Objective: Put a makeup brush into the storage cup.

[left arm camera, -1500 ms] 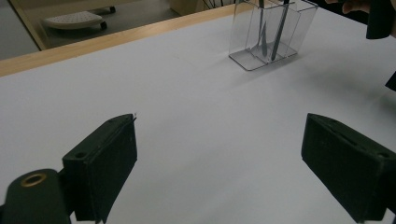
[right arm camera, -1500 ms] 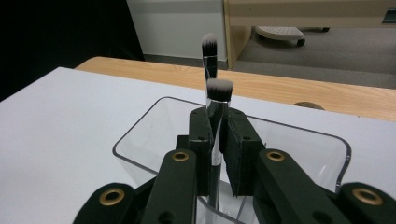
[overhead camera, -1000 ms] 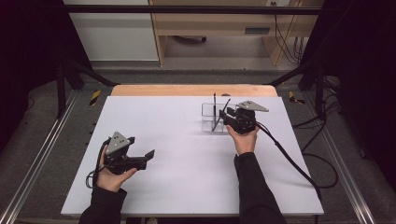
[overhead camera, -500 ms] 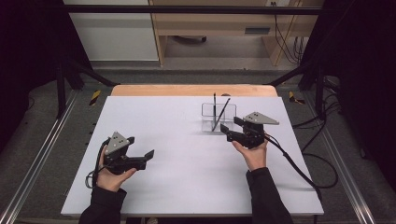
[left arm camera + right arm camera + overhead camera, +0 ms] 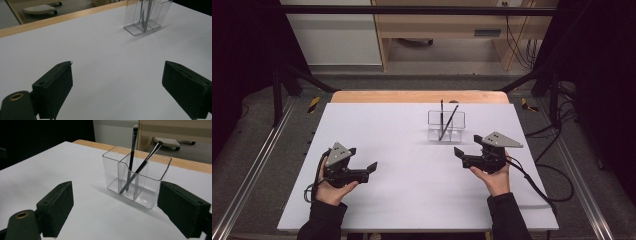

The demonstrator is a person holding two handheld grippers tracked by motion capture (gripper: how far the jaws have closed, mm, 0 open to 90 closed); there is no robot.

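Observation:
A clear plastic organiser (image 5: 446, 128) stands on the white table (image 5: 402, 125), right of centre toward the far edge. Two dark make-up brushes stick up from it: one near upright (image 5: 132, 152), one leaning (image 5: 148, 156). My right gripper (image 5: 467, 145) hovers just in front of the organiser (image 5: 136, 180), open, jaws wide apart and empty, pointing at it. My left gripper (image 5: 362, 158) is held low over the front left of the table, also open and empty. In the left gripper view the jaws (image 5: 117, 85) frame bare table, with the organiser (image 5: 146, 16) far off.
A wooden strip (image 5: 419, 96) runs along the table's far edge. Metal rails (image 5: 259, 160) flank the table. The right gripper's cable (image 5: 537, 185) trails off the right side. A wooden desk (image 5: 447, 25) stands beyond.
My right gripper has pulled back from the organiser toward the person and to the right, jaws open. The left gripper has stayed put.

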